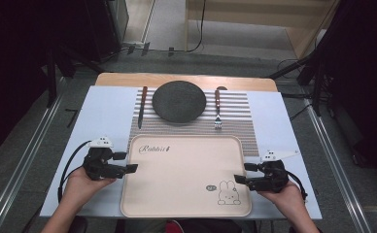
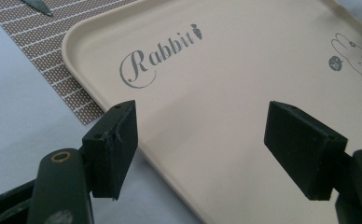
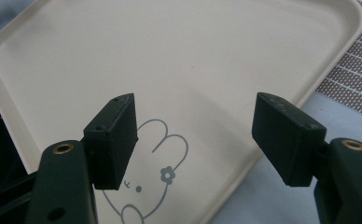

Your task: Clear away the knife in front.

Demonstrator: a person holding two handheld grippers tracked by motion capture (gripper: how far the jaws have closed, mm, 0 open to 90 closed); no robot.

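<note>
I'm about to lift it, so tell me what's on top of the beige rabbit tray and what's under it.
Nothing lies on the tray, only its printed lettering and rabbit drawing. Its far edge rests over the striped placemat; the rest sits on the pale blue table. Whatever lies directly beneath is covered.

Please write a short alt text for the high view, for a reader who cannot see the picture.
A person's two hands hold open grippers at the sides of an empty beige tray: the left gripper at its left edge, the right gripper at its right edge. Beyond the tray, a striped placemat carries a dark round plate, a knife to its left and a fork to its right.
</note>
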